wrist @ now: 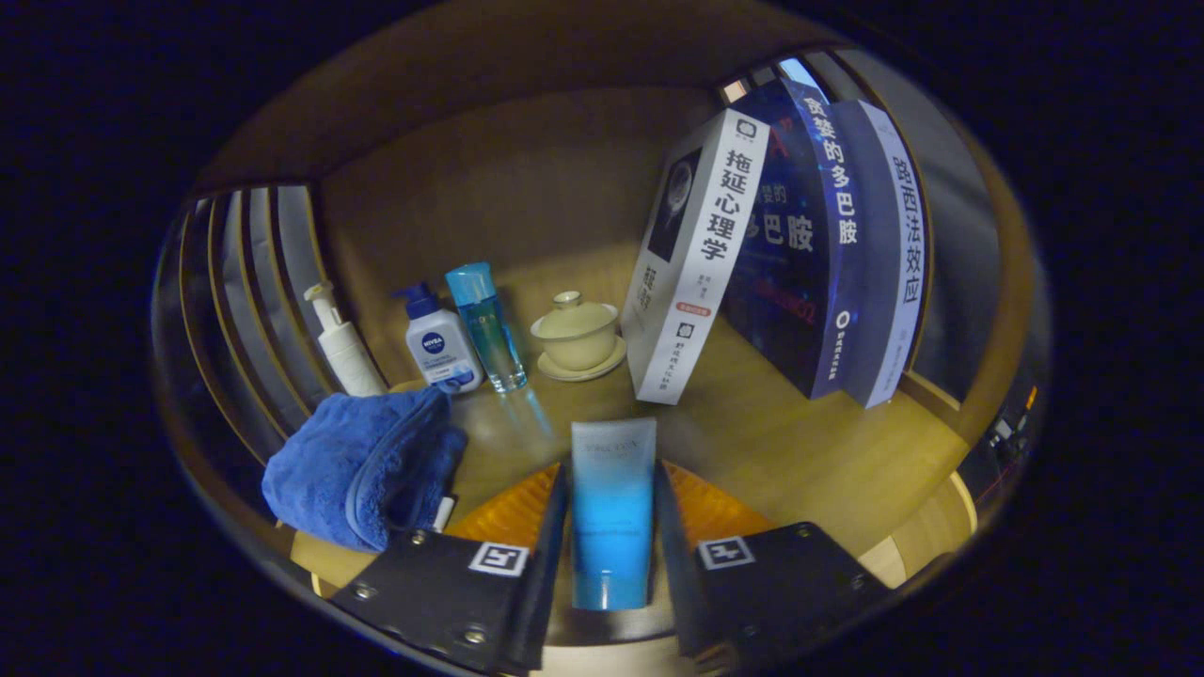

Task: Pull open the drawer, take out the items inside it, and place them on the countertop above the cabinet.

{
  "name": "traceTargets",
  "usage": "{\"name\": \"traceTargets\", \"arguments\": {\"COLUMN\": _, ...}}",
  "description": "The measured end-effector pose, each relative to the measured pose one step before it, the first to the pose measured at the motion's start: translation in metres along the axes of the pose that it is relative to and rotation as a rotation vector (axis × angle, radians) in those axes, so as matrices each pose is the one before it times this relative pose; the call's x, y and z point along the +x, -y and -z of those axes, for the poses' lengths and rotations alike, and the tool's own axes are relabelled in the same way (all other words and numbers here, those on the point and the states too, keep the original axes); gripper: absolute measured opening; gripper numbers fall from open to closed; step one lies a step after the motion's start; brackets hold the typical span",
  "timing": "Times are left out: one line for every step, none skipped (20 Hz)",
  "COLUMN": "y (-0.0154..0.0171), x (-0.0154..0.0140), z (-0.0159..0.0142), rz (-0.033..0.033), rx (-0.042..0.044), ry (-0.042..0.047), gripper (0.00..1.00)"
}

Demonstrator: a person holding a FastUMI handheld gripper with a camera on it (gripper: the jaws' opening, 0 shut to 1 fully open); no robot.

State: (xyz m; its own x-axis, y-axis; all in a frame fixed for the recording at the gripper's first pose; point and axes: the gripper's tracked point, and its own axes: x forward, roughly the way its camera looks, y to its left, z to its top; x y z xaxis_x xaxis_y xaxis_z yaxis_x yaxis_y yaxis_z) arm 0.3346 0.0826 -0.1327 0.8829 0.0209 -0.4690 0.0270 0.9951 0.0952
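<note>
While its fingers clamp both sides, the hand-held gripper (pixel 611 527) holds a blue tube (pixel 612 508) above the countertop (pixel 800 451).

The gripper (pixel 611 498), its fingers pressed on a blue tube (pixel 611 512), faces bare countertop (pixel 781 442) at centre and lower right of the frame. At left a blue towel (pixel 353 465), pump bottles (pixel 437 343) and a clear blue bottle (pixel 489 324) block passage. A lidded cup (pixel 576 331) sits at centre, leaning books (pixel 800 244) at upper right.
</note>
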Motion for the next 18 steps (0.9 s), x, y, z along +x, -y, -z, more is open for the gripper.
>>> {"name": "traceTargets", "arguments": {"y": 0.0024, "x": -0.00357, "z": 0.00031, "rz": 0.01069, "rx": 0.00118, "ry": -0.00472, "gripper": 0.77}}
{"name": "traceTargets", "arguments": {"y": 0.0071, "x": -0.00829, "z": -0.00603, "rz": 0.02687, "rx": -0.00459, "ry": 0.01556, "gripper": 0.88}}
{"name": "traceTargets", "arguments": {"y": 0.00301, "x": -0.00127, "z": -0.00166, "rz": 0.01392, "rx": -0.00606, "ry": 0.03025, "gripper": 1.0}}
{"name": "traceTargets", "arguments": {"y": 0.00088, "x": -0.00758, "z": -0.00636, "rz": 0.0049, "rx": -0.01419, "ry": 0.02677, "gripper": 1.0}}
{"name": "traceTargets", "arguments": {"y": 0.00023, "x": -0.00836, "z": -0.00467, "rz": -0.00623, "rx": -0.00957, "ry": 0.01842, "gripper": 1.0}}
{"name": "traceTargets", "arguments": {"y": -0.00127, "x": -0.00892, "z": -0.00209, "rz": -0.01079, "rx": -0.00564, "ry": 0.00557, "gripper": 1.0}}
{"name": "traceTargets", "arguments": {"y": -0.00021, "x": -0.01048, "z": -0.00381, "rz": -0.01092, "rx": -0.00251, "ry": 0.00781, "gripper": 1.0}}
{"name": "traceTargets", "arguments": {"y": 0.00003, "x": -0.01109, "z": -0.00345, "rz": -0.00701, "rx": 0.00149, "ry": 0.01794, "gripper": 1.0}}
{"name": "traceTargets", "arguments": {"y": 0.00182, "x": -0.01037, "z": -0.00296, "rz": 0.00333, "rx": -0.00036, "ry": 0.01669, "gripper": 1.0}}
{"name": "traceTargets", "arguments": {"y": 0.00176, "x": -0.01359, "z": -0.00216, "rz": -0.00188, "rx": 0.00199, "ry": 0.01914, "gripper": 1.0}}
{"name": "traceTargets", "arguments": {"y": -0.00395, "x": -0.01144, "z": -0.00382, "rz": -0.01558, "rx": 0.01484, "ry": 0.02102, "gripper": 1.0}}
{"name": "traceTargets", "arguments": {"y": -0.00548, "x": -0.01349, "z": -0.00269, "rz": -0.02572, "rx": 0.01746, "ry": 0.01644, "gripper": 1.0}}
{"name": "traceTargets", "arguments": {"y": -0.00329, "x": -0.0137, "z": -0.00124, "rz": -0.02192, "rx": 0.01783, "ry": 0.01599, "gripper": 1.0}}
{"name": "traceTargets", "arguments": {"y": -0.00362, "x": -0.01305, "z": -0.00034, "rz": -0.01915, "rx": 0.00964, "ry": 0.00326, "gripper": 1.0}}
{"name": "traceTargets", "arguments": {"y": -0.00265, "x": -0.01451, "z": 0.00146, "rz": -0.0177, "rx": 0.0009, "ry": 0.00392, "gripper": 1.0}}
{"name": "traceTargets", "arguments": {"y": -0.00191, "x": -0.01277, "z": -0.00258, "rz": -0.0153, "rx": 0.00313, "ry": 0.02251, "gripper": 1.0}}
{"name": "traceTargets", "arguments": {"y": -0.00079, "x": -0.00959, "z": 0.0004, "rz": -0.01024, "rx": -0.00676, "ry": 0.00705, "gripper": 1.0}}
{"name": "traceTargets", "arguments": {"y": 0.00316, "x": -0.0104, "z": 0.00022, "rz": 0.00636, "rx": -0.018, "ry": 0.01293, "gripper": 1.0}}
